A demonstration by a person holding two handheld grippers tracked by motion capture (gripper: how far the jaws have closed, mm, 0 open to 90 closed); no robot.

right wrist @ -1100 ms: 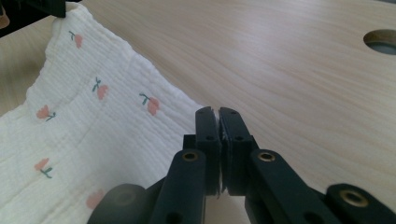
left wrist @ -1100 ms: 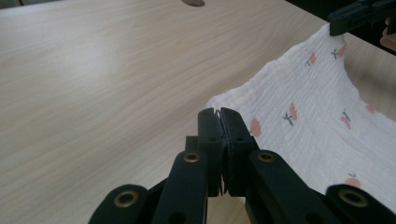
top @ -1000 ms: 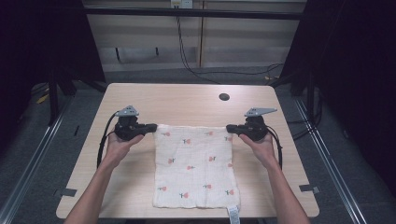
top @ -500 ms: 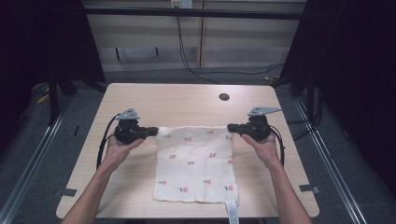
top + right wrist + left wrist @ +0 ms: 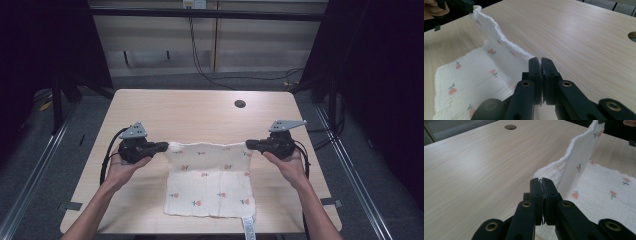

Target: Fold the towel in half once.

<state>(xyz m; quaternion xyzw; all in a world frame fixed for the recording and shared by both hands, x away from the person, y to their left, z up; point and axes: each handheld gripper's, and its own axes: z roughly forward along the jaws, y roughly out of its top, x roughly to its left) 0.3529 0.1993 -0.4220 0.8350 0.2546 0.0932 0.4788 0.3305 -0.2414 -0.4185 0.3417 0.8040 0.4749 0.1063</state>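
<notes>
A white cloth (image 5: pixel 210 181) printed with small red flowers lies on the wooden table (image 5: pixel 190 115). Its far edge is lifted and stretched between the two grippers. My left gripper (image 5: pixel 166 146) is shut on the far left corner, and the left gripper view has the jaws (image 5: pixel 541 180) pinching the cloth (image 5: pixel 599 192) edge. My right gripper (image 5: pixel 248 144) is shut on the far right corner; in the right gripper view the jaws (image 5: pixel 541 59) clamp the cloth (image 5: pixel 474 75) hem. The near part of the cloth rests flat on the table.
A round cable hole (image 5: pixel 240 104) sits in the table's far right part. A white label tag (image 5: pixel 248 227) hangs from the cloth's near edge at the table front. Bare wood lies beyond the grippers. Dark floor and rails surround the table.
Both hands have moved away from the person and risen a little, carrying the cloth's far edge. The near edge has slid back from the table front.
</notes>
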